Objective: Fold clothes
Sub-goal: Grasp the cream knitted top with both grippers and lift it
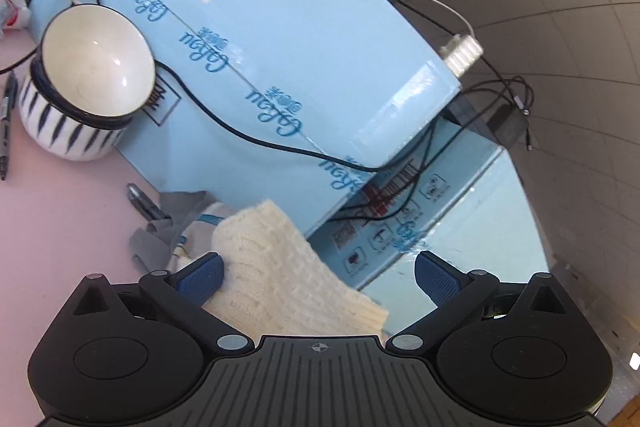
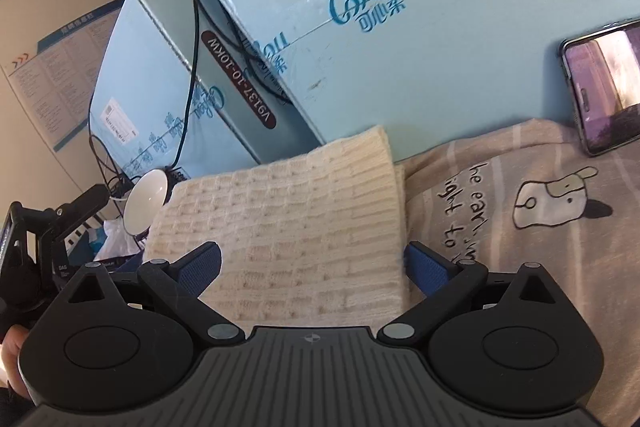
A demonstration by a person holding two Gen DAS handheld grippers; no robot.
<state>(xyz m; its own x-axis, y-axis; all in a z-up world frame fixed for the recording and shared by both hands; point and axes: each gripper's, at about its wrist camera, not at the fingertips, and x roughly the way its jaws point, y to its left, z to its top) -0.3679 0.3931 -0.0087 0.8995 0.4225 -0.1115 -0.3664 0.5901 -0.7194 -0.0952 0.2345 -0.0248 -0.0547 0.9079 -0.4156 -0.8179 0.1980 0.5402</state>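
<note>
A cream knitted garment (image 2: 304, 203), folded, lies in front of the light-blue boxes; it also shows in the left wrist view (image 1: 280, 267). My right gripper (image 2: 314, 269) is open with its blue pads on either side of the knit's near part. My left gripper (image 1: 318, 275) is open; its left pad (image 1: 204, 277) rests against the knit's edge. A beige striped shirt with a cartoon dog and lettering (image 2: 520, 211) lies to the right of the knit. Grey and beige cloth (image 1: 172, 227) lies beyond the knit in the left view.
Large light-blue cardboard boxes (image 1: 280, 47) (image 2: 400, 27) stand close behind the clothes with black cables over them. Stacked striped bowls (image 1: 84, 83) and a pen (image 1: 8, 123) sit on the pink table (image 1: 60, 227). A phone (image 2: 600, 83) leans on the box.
</note>
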